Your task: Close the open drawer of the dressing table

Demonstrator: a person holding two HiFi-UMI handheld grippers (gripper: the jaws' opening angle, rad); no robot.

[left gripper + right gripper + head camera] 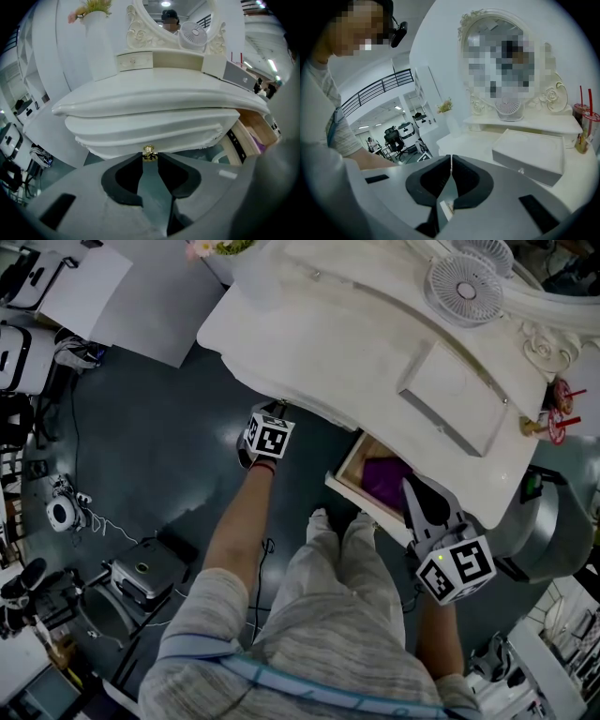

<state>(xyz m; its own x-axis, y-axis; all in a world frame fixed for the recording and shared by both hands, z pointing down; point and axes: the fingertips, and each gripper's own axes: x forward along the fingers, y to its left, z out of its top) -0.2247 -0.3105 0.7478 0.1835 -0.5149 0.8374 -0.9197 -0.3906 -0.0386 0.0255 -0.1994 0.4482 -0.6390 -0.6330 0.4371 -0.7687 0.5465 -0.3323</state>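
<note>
Open drawer [354, 468], purple item [386, 480] inside

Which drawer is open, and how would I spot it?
Start at the white dressing table. Under its top, near the right gripper, one drawer sticks out. Unlike the shut front with the gold knob, it shows a wooden inside holding something purple.
</note>
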